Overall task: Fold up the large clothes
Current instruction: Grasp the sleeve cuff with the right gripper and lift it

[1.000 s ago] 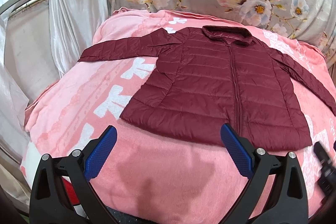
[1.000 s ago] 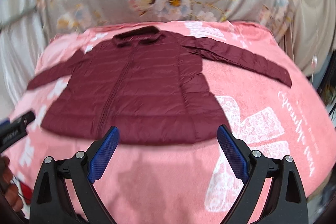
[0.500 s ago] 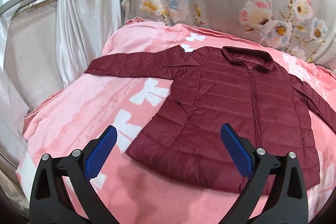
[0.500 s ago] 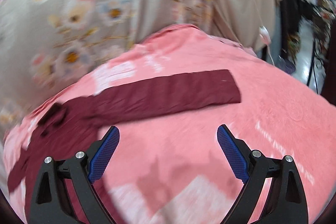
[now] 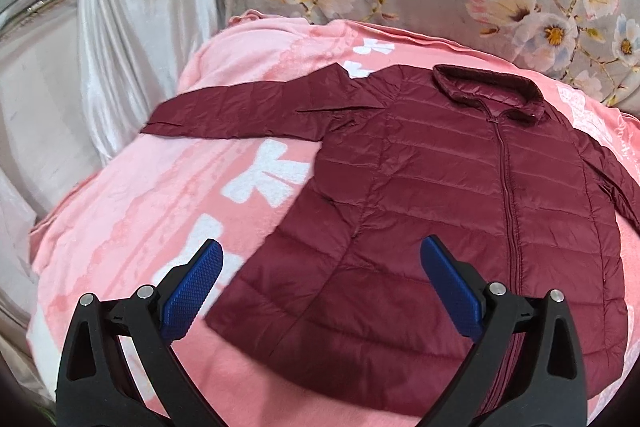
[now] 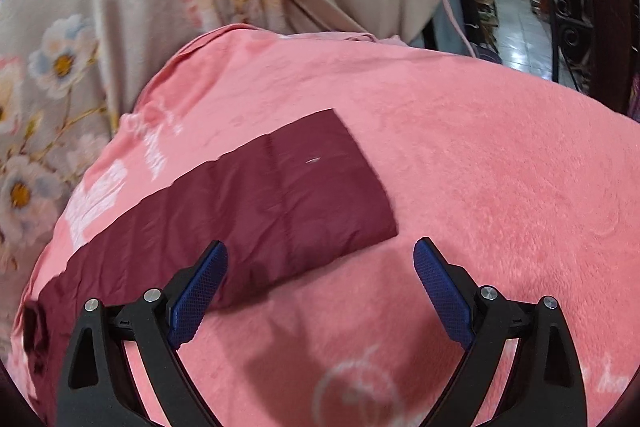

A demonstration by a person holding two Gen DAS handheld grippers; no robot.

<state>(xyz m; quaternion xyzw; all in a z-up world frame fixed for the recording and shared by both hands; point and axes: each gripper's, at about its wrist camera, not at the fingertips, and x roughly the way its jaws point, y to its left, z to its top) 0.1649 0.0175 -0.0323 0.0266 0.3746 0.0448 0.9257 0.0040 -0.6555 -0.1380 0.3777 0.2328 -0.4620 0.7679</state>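
We log: maroon jacket (image 5: 460, 211) flat, zipped, on pink blanket (image 5: 132, 211) | left gripper (image 5: 320, 291) jaws spread above hem corner, holding nothing | right gripper (image 6: 320, 287) jaws spread, empty, near sleeve cuff (image 6: 336, 179).

A dark red quilted jacket (image 5: 460, 211) is spread flat, front up and zipped shut, on a pink blanket (image 5: 132, 211). Both sleeves are stretched outward, one sleeve (image 6: 256, 211) lying smooth with its cuff squared.
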